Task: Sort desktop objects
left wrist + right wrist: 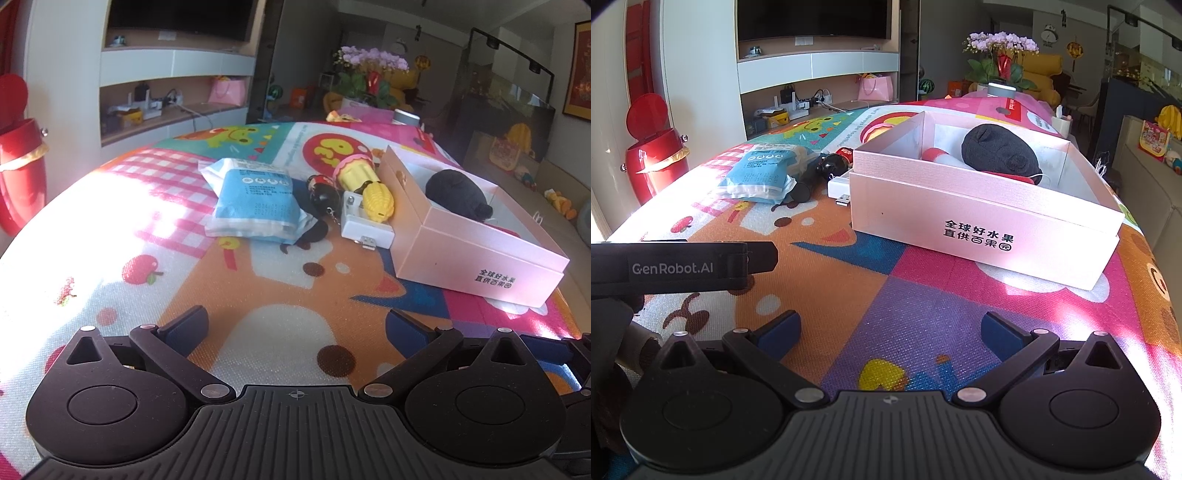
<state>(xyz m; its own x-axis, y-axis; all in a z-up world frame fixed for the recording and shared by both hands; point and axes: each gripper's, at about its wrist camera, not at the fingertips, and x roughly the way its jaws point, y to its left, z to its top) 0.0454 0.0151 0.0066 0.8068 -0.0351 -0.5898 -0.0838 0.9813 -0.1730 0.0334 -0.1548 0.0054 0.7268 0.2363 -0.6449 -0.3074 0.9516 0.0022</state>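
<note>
A pink open box (476, 254) (982, 218) sits on the patterned mat and holds a black plush toy (456, 192) (1001, 151). Left of the box lie a blue and white packet (253, 199) (757, 173), a dark doll keychain (323, 194) (833, 164), a yellow and pink toy (364, 181) and a white USB device (364, 223) (840, 188). My left gripper (295, 325) is open and empty, well short of these items. My right gripper (890, 328) is open and empty, in front of the box. The left gripper's body (676, 266) shows at the left of the right wrist view.
A colourful cartoon mat (258, 295) (905, 314) covers the table. A red bin (653, 155) stands on the floor at the left. Shelves and a TV (812, 18) are behind, and a flower pot (997, 62) stands beyond the table's far end.
</note>
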